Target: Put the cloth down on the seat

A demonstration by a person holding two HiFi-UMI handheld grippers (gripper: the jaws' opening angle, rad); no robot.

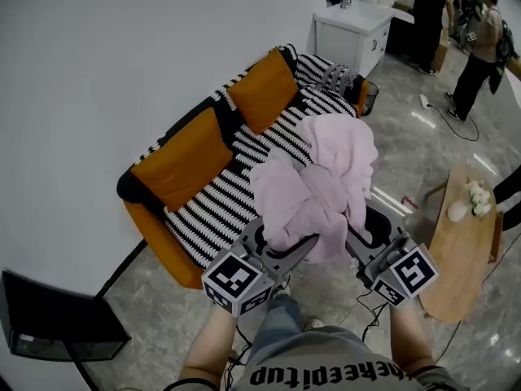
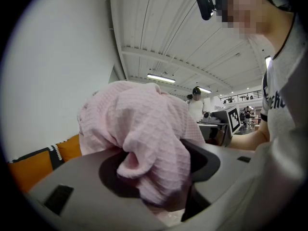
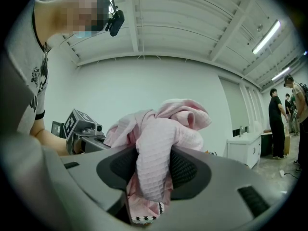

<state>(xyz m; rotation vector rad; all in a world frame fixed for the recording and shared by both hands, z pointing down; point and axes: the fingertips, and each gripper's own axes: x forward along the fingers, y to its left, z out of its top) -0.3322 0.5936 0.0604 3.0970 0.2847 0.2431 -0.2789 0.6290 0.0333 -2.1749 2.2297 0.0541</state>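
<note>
Nearest, at 6 o'clock in the head view, we note a shirt (image 1: 326, 373) whose print reads in part "eepitup". The left gripper (image 1: 273, 247) and right gripper (image 1: 368, 233) each have their jaws clamped on a fold of the pink cloth (image 1: 321, 177). It is bunched between and above them. In the head view it overlaps the front right of the striped seat (image 1: 216, 210); we cannot tell whether it touches. Both cubes carry square codes, no lettering. Open floor (image 1: 163, 300) lies at 8 o'clock. A wooden table (image 1: 456, 251) stands close at 3. Orange cushions (image 1: 264, 88) line the backrest at 11. A white cabinet (image 1: 350, 35) sits at 1. Only the gripper views show the ribbed ceiling (image 3: 192, 18); only the head view shows the table.
</note>
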